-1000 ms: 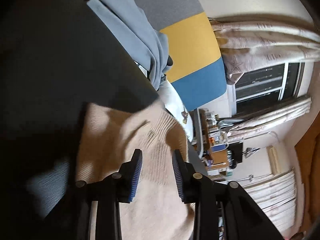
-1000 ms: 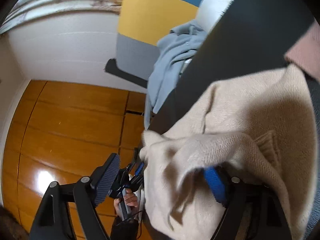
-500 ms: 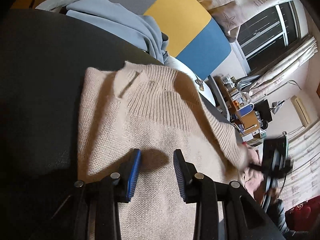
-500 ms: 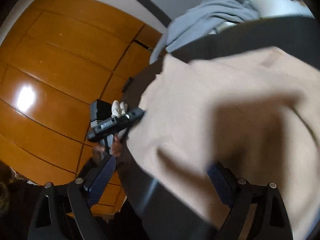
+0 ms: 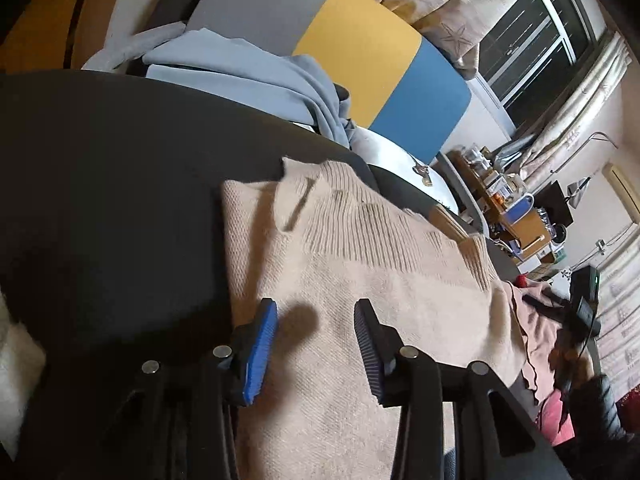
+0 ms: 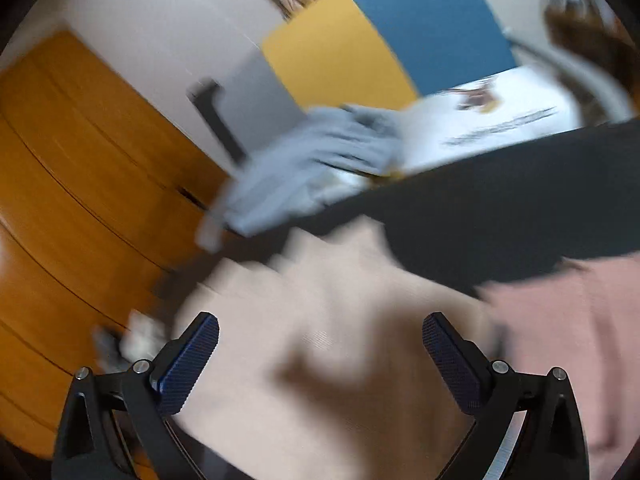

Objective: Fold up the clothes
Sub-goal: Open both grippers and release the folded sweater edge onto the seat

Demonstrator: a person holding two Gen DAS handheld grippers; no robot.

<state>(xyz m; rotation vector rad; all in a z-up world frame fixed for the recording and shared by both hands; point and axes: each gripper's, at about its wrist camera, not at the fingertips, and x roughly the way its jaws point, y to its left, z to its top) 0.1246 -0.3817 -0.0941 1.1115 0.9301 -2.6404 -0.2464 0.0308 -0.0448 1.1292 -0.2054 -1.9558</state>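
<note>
Item: beige sweater (image 5: 360,288), flat on the dark desk (image 5: 120,180) – my left gripper (image 5: 316,344) & right gripper (image 6: 320,344) both opening over it, holding nothing – fold step between grips; next I'd need an edge pinch.

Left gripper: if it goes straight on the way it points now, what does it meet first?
Most likely the beige knit sweater spread on the dark surface. The left gripper points down at it with opening jaws and nothing between them; depth is hard to judge.
</note>
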